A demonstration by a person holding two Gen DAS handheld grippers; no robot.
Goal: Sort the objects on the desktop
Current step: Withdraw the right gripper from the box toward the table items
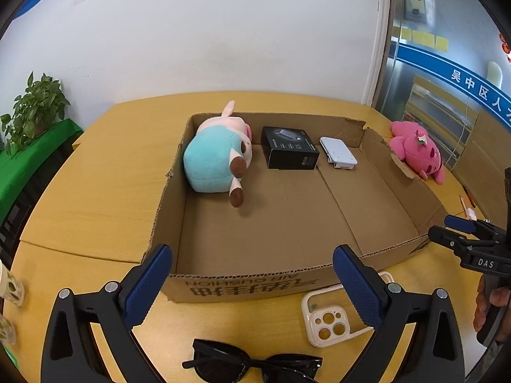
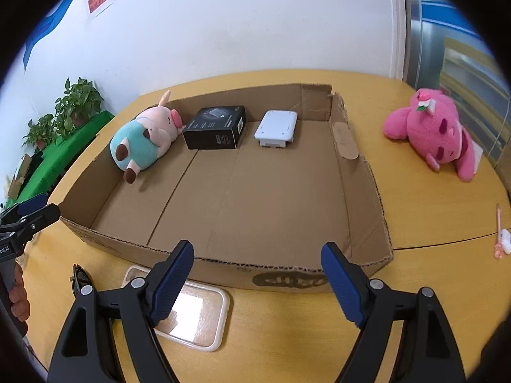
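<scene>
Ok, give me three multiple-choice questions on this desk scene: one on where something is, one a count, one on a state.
1. Where is the pink plush toy?
A inside the cardboard box
B on the table right of the box
C on the green shelf

2. How many things lie in the open cardboard box?
A two
B three
C five

3. The right tool is:
A open, holding nothing
B shut on sunglasses
C shut on the phone case

B: it lies on the yellow table, outside the box wall.
B: pig plush, black carton, white device.
A: nothing sits between its spread pads.
</scene>
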